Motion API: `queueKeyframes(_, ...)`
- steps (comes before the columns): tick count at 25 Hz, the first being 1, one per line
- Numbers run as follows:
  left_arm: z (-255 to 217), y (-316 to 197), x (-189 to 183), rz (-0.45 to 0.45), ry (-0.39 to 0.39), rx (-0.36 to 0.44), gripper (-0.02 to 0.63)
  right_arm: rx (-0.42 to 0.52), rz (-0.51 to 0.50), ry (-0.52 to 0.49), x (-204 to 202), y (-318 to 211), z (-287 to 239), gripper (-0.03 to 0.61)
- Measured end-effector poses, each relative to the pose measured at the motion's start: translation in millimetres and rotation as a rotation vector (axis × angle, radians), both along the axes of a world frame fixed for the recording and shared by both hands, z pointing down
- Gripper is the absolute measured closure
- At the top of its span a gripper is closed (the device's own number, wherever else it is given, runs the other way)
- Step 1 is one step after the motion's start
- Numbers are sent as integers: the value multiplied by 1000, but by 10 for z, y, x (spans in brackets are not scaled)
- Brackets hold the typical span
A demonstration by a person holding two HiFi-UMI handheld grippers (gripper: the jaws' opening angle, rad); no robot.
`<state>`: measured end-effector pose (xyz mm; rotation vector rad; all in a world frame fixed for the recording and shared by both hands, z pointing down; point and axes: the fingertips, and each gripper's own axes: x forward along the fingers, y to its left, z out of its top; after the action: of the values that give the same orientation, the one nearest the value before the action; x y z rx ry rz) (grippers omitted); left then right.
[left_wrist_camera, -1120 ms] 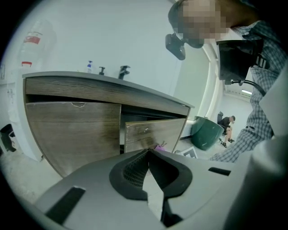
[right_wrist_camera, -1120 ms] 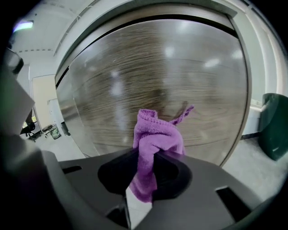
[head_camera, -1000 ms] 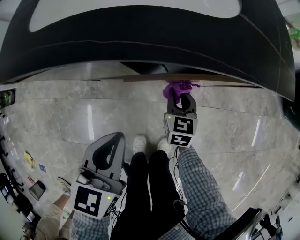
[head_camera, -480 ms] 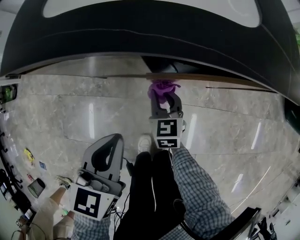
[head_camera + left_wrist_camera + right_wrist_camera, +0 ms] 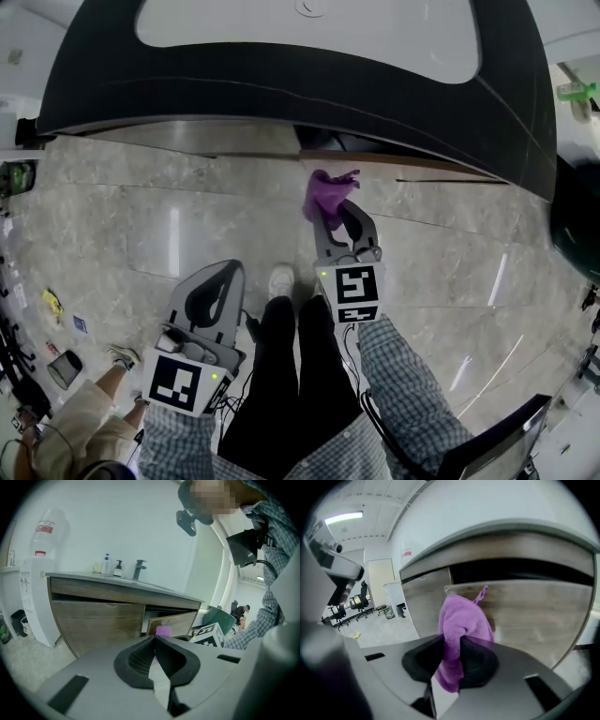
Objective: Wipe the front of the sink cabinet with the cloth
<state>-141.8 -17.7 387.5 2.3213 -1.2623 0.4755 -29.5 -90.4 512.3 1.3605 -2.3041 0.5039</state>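
The cloth (image 5: pixel 326 190) is clamped in the right tongs (image 5: pixel 341 217), bunched toward the cabinet front (image 5: pixel 534 611) for wiping; the left tongs (image 5: pixel 223 277) are closed, empty.

light: bright, even | glare: streaks on floor (image 5: pixel 174 240) | edges: fisheye-warped, dark

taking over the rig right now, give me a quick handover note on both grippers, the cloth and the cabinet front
Right gripper: shut on the purple cloth, held up at the wood cabinet front, just below the dark gap. Whether the cloth touches the wood cannot be told.
Left gripper: shut, nothing between the jaws, held low and back from the cabinet.
Done: the cloth is gripped and brought to the cabinet. How much is already wiped does not show.
Left: press the cloth on and probably sweep it across the wood front.
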Motion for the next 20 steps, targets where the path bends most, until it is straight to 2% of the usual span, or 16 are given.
queueKeyframes(7, -828, 92, 192, 72, 11, 24, 603, 24, 83, -15, 474, 315, -1339, 488)
queueKeyframes(11, -1366, 197, 262, 106, 22, 70, 603, 43, 128, -24, 602, 526, -1996, 489)
queueKeyframes(20, -2127, 552, 351, 192, 41, 130, 603, 99, 251, -65, 792, 934, -3001, 488)
